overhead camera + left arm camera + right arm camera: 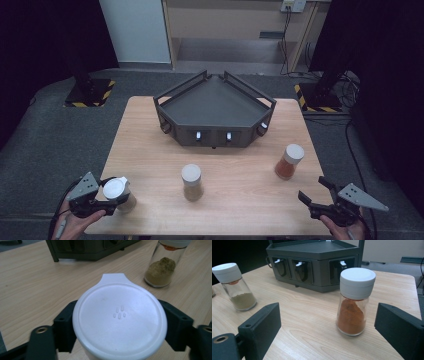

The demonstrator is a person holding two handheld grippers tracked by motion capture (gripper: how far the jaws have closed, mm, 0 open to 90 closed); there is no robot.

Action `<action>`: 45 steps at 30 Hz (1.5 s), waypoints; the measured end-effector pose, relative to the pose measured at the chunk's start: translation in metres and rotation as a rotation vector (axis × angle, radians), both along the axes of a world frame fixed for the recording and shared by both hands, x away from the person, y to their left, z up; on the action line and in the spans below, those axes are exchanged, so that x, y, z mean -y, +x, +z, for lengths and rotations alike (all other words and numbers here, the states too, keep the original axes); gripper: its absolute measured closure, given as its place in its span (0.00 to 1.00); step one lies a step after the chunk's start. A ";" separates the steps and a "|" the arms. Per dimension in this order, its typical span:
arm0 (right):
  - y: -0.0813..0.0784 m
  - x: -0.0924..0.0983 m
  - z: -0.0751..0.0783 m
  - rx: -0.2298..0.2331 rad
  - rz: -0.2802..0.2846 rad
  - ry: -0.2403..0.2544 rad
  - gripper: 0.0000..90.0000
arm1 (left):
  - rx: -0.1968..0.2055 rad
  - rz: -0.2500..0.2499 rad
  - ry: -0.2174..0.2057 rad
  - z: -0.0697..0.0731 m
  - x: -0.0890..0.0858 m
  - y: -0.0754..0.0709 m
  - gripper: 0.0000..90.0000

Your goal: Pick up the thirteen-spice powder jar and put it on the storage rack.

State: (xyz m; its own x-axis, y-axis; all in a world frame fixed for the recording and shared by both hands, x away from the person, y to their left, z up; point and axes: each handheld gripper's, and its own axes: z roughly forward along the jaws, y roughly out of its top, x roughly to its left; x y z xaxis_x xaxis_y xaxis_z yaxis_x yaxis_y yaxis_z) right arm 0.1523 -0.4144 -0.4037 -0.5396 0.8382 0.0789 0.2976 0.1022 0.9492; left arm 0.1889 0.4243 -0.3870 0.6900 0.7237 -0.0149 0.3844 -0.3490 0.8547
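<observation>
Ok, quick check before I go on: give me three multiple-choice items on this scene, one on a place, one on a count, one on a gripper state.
1. Where does the orange-powder jar stand?
A. in front of the right gripper
B. on the rack
C. beside the left gripper

2. How many spice jars are on the table?
A. two
B. three
C. four

3. How is the left gripper?
A. open, nothing between its jaws
B. shut on the white-lidded jar
C. lying on the table

Answers: 1 A, it stands between that gripper's open jaws' line of sight; 2 B, high view shows three; 3 B, jaws flank its lid tightly.
</observation>
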 end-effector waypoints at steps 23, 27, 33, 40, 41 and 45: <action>0.000 0.000 -0.001 -0.001 -0.006 0.006 0.07 | 0.020 -0.036 -0.007 0.001 0.002 0.005 0.33; 0.000 0.000 -0.001 0.004 -0.009 0.013 0.06 | 0.022 -0.054 -0.012 0.007 0.003 0.011 0.33; 0.000 0.001 -0.002 0.002 -0.008 0.017 0.05 | 0.028 -0.085 -0.001 0.020 0.009 0.023 0.33; 0.000 0.001 -0.002 0.006 -0.006 0.024 0.04 | 0.022 -0.139 0.007 0.033 0.017 0.042 0.33; 0.000 0.002 -0.002 0.006 -0.004 0.024 0.04 | 0.023 -0.145 0.007 0.035 0.018 0.045 0.33; 0.000 0.001 -0.002 0.004 -0.004 0.023 0.04 | 0.023 -0.172 0.023 0.046 0.025 0.055 0.33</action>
